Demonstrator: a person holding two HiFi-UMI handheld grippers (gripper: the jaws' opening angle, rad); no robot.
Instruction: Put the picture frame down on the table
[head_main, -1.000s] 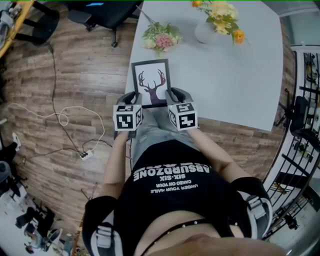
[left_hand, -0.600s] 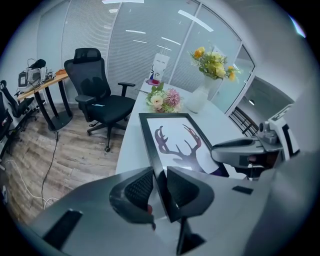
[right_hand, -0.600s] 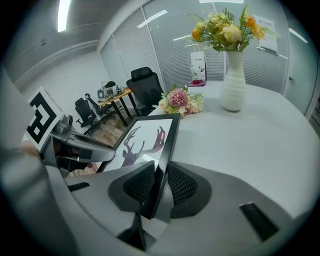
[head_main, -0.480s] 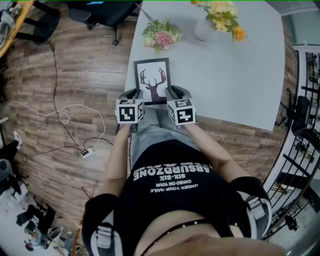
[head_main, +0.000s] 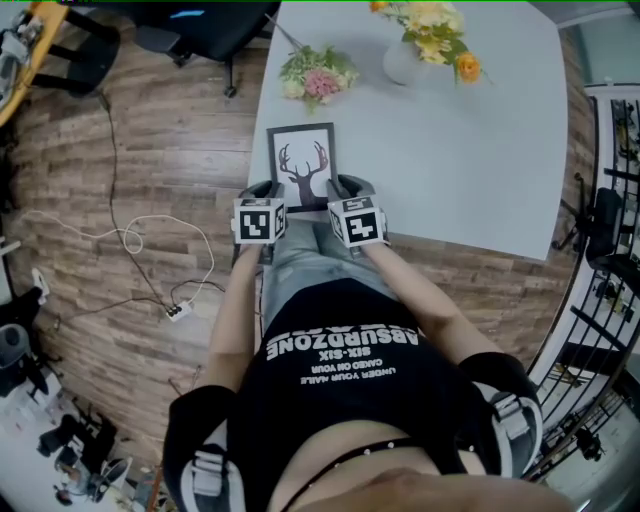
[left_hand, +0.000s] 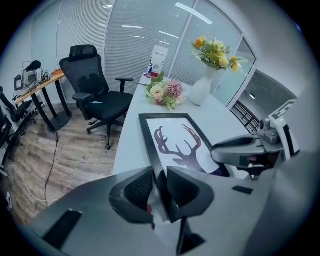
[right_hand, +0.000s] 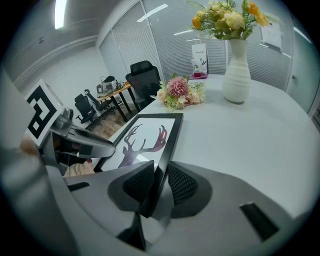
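Jaws of the left gripper (left_hand: 159, 189) pinch the picture frame (head_main: 302, 163) at its near left corner, and the right gripper (right_hand: 159, 186) is clamped on its near right corner. The frame, face up, is at the table's (head_main: 480, 150) near left corner, seemingly touching the tabletop, though contact is unclear. A bouquet (head_main: 318, 75) lies toward the far left corner.

head: overhead, steeply down | gripper views: close, across table (head_main: 480, 150) | shared: picture frame (head_main: 303, 165)

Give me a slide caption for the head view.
The left claw and right claw grip the picture frame at the table edge.
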